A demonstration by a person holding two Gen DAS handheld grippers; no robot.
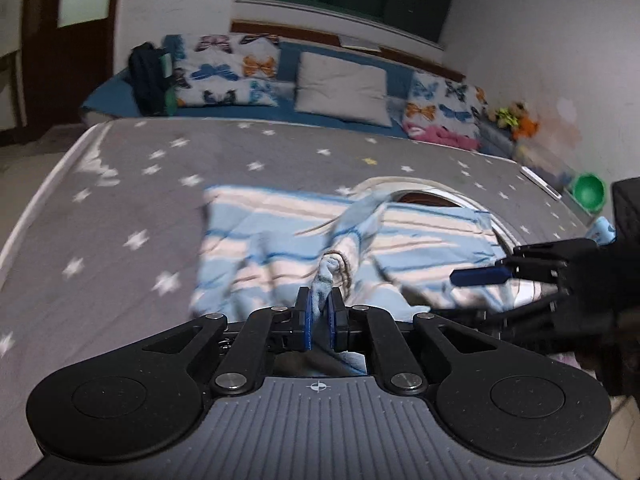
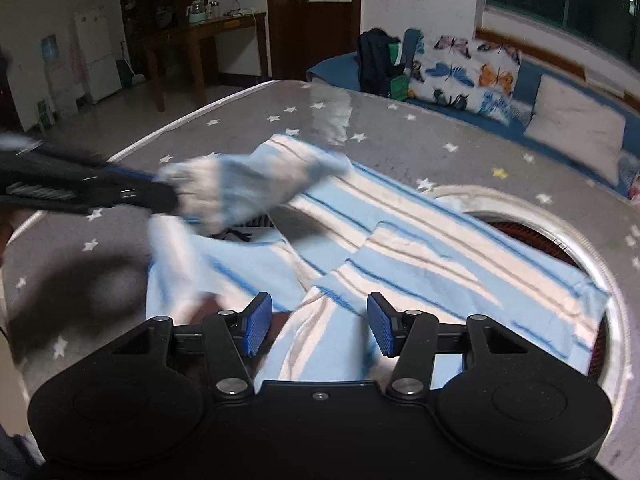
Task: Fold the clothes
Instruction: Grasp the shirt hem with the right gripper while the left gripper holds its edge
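Garment: blue-and-white striped garment [image 1: 280,216] spread on the grey star-print tabletop [image 1: 120,184].
Left tongs [image 1: 320,312]: clamped on a bunched sleeve end [image 1: 326,276], lifted off the cloth.
Right tongs [image 2: 318,324]: pads spread, nothing between them, low over the garment's near edge.
Left view only: green bowl [image 1: 588,192] at the far right.
Right view only: wooden desk [image 2: 208,36] and a white fridge [image 2: 96,56] across the room.

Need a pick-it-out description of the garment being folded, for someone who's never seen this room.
Start at the big grey star-print surface that fills the foreground in both views. The garment lies spread on it, with one bunched part lifted in the shut left gripper while the open right gripper hovers over its near edge. It is the only pale blue cloth with white and blue stripes; the butterfly cushions sit far behind.
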